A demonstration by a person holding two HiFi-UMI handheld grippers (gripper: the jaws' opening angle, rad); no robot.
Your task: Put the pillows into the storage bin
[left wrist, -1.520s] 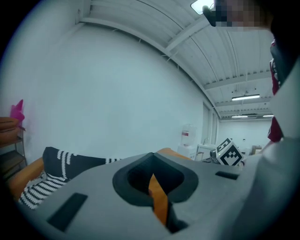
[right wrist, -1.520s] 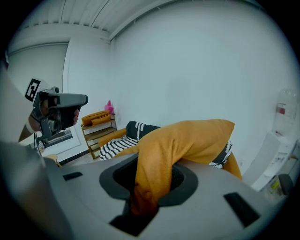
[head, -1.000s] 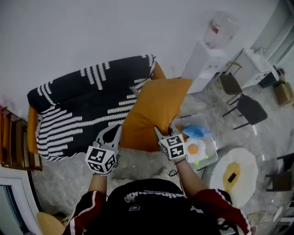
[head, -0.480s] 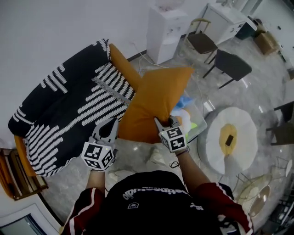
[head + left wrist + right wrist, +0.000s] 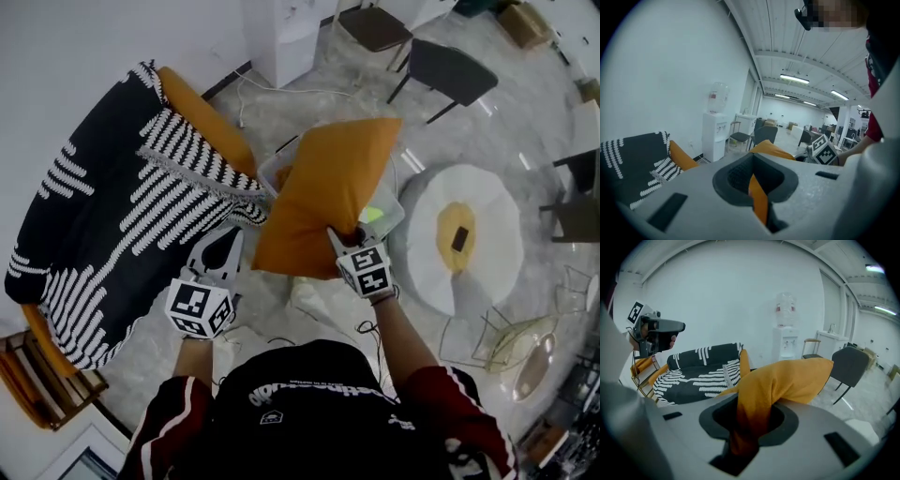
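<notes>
A large orange pillow (image 5: 323, 192) hangs upright between my two grippers, in front of the person. My left gripper (image 5: 223, 253) pinches its lower left edge. A thin strip of orange fabric shows between the shut jaws of the left gripper (image 5: 754, 180). My right gripper (image 5: 342, 242) is shut on the lower right corner, and a thick fold of the pillow (image 5: 792, 376) fills the jaws of the right gripper (image 5: 747, 420). The clear storage bin (image 5: 386, 221) stands on the floor behind the pillow, mostly hidden. Something green and yellow shows inside it.
An orange sofa under a black and white throw (image 5: 112, 216) is at the left. A round white low table (image 5: 469, 239) stands right of the bin. Dark chairs (image 5: 450, 70) and a white water dispenser (image 5: 281, 28) are farther off, and a wire stool (image 5: 511, 342) is at the lower right.
Both grippers have carried the pillow away from the sofa toward the right. It now hangs in front of the bin, covering the toys that showed in it before.
</notes>
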